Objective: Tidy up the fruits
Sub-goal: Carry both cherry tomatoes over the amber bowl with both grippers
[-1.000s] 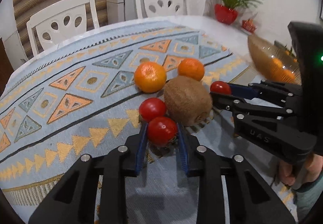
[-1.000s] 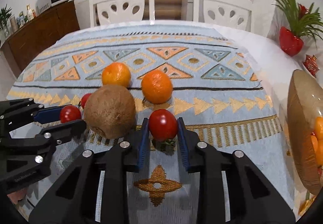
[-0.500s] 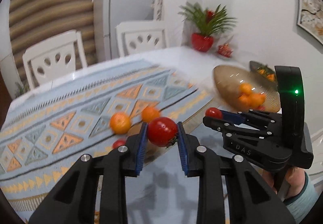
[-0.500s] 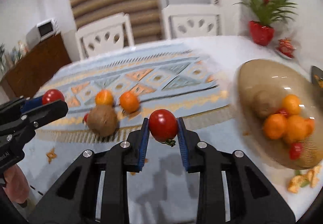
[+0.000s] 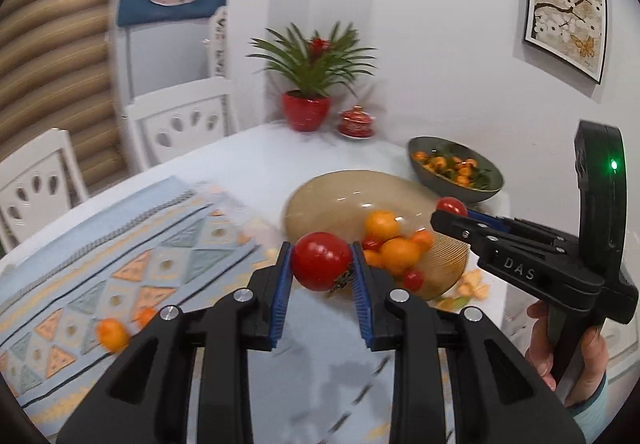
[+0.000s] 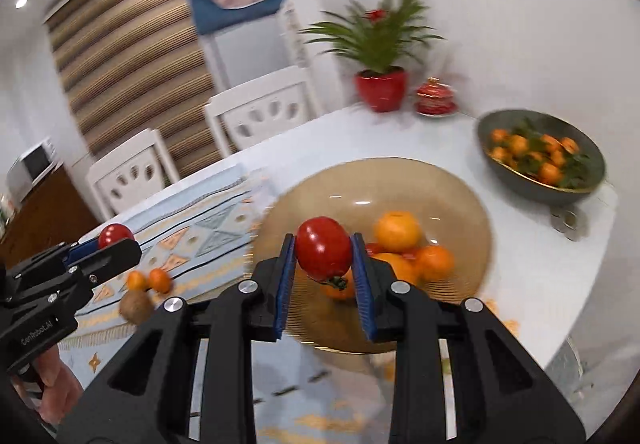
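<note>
My left gripper (image 5: 321, 262) is shut on a red tomato (image 5: 320, 261), held in the air short of the amber glass bowl (image 5: 340, 196). My right gripper (image 6: 324, 256) is shut on another red tomato (image 6: 323, 253), hanging over the amber bowl (image 6: 460, 204). That bowl holds oranges (image 6: 397, 230) and small red tomatoes (image 5: 413, 279). The right gripper (image 5: 454, 214) with its tomato (image 5: 452, 206) also shows in the left wrist view, over the bowl's far side. In the right wrist view the left gripper (image 6: 114, 244) and its tomato (image 6: 115, 234) sit at the left.
Two oranges (image 6: 154, 280) and a kiwi (image 6: 135, 306) lie on the patterned runner (image 6: 200, 228). A dark bowl of small oranges and leaves (image 6: 542, 158) stands behind the amber one. A red potted plant (image 6: 380, 84), a red lidded dish (image 6: 435, 100) and white chairs (image 6: 260, 116) stand further back.
Both grippers have lifted their tomatoes off the runner and swung right toward the amber bowl. The fruit pile on the runner has dropped away to the left.
</note>
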The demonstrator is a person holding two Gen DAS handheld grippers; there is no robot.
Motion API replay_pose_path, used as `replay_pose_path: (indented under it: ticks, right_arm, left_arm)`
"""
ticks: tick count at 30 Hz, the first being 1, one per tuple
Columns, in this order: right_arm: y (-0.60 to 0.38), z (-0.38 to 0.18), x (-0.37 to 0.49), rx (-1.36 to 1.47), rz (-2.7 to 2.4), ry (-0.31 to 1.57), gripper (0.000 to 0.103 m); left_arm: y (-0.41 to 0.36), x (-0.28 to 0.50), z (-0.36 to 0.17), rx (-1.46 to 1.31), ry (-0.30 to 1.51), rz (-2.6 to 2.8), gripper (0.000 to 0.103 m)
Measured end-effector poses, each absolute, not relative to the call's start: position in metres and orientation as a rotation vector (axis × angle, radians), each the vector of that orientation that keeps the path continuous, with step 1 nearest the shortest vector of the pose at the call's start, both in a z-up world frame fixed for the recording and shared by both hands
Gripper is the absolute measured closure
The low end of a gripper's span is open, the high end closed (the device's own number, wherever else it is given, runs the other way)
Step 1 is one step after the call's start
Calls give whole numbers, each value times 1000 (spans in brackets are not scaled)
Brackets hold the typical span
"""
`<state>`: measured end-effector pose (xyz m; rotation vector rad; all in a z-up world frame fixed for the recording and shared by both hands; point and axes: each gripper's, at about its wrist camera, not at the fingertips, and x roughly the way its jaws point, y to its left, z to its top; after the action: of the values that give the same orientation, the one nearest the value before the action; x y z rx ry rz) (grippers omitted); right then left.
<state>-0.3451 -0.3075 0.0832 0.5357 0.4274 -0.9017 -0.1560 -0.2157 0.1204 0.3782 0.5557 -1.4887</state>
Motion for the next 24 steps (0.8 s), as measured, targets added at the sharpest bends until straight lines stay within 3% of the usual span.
replay_pose_path:
  ticks: [11, 24]
  right_arm:
    - [-349, 41, -387, 655, -952, 461, 75]
    - [-363, 20, -390, 695, -941, 486, 74]
  left_arm:
    - [-286, -189, 81, 436, 677, -1523, 76]
    - [-318, -200, 53, 494, 718, -1507, 75]
